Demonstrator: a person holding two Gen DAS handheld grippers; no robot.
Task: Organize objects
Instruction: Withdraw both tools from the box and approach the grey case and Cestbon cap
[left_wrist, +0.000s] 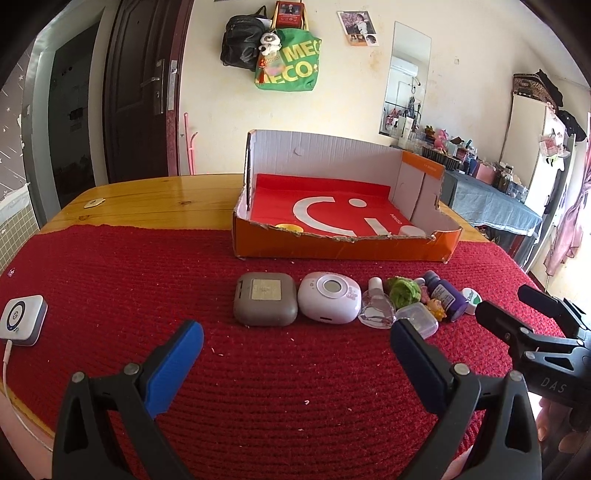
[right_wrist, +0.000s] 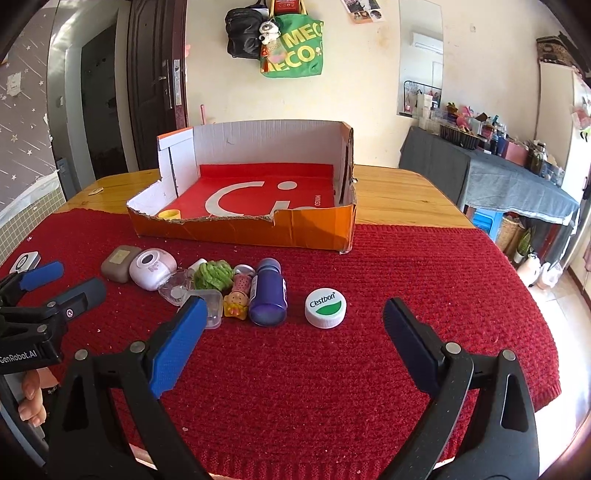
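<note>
Left tongs and right tongs hover side by side, both spread wide.

Red knitted mat; orange box with red, white-marked floor; purple bottle; white-and-green cap; green puff; blue-padded tool.

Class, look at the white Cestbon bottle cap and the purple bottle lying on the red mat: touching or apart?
Apart. The right wrist view shows a strip of red mat between the purple bottle and the white cap.

Wooden table under a red knitted mat, an orange cardboard box at the mat's far edge
</note>
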